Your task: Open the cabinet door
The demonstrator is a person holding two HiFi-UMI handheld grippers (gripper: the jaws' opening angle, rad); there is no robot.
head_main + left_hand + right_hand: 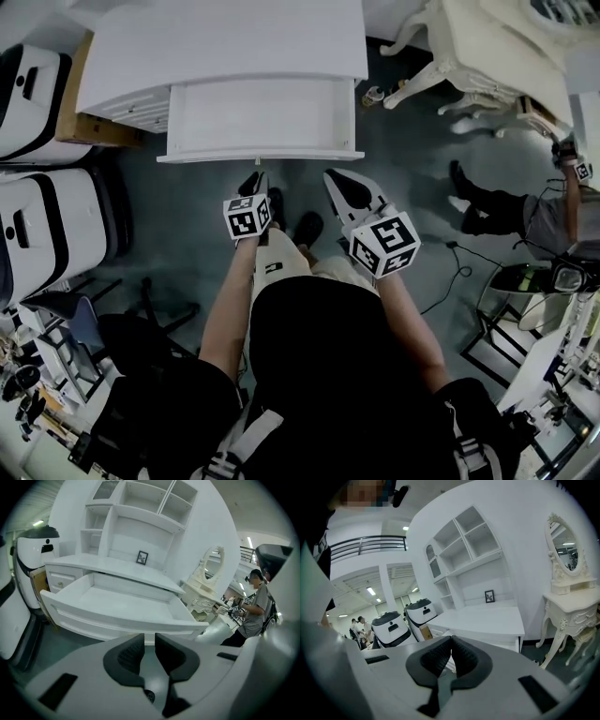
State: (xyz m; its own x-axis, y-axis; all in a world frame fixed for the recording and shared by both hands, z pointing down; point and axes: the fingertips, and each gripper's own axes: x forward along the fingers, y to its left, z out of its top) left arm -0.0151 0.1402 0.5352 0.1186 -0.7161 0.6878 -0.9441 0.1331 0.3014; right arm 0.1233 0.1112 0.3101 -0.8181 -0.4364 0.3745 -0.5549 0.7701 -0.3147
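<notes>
Dark grey-green floor, plain white wall, ornate white vanity table w/ oval mirror at right, white-and-black pod units at left, ceiling strip lights and railed balcony in far bkgd.

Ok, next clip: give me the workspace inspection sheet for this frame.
Surface: white desk top, bare apart from a small picture frame at the back.
Job's things: drawer pulled out, empty inside.
Clutter: cardboard box beside the desk; white machines at the left.
Grippers: left tongs slightly apart, empty; right tongs closed, empty; both clear of the drawer.
Cables: black cable on the floor at the right.
Surroundings: ornate white dressing table; another person nearby.
</notes>
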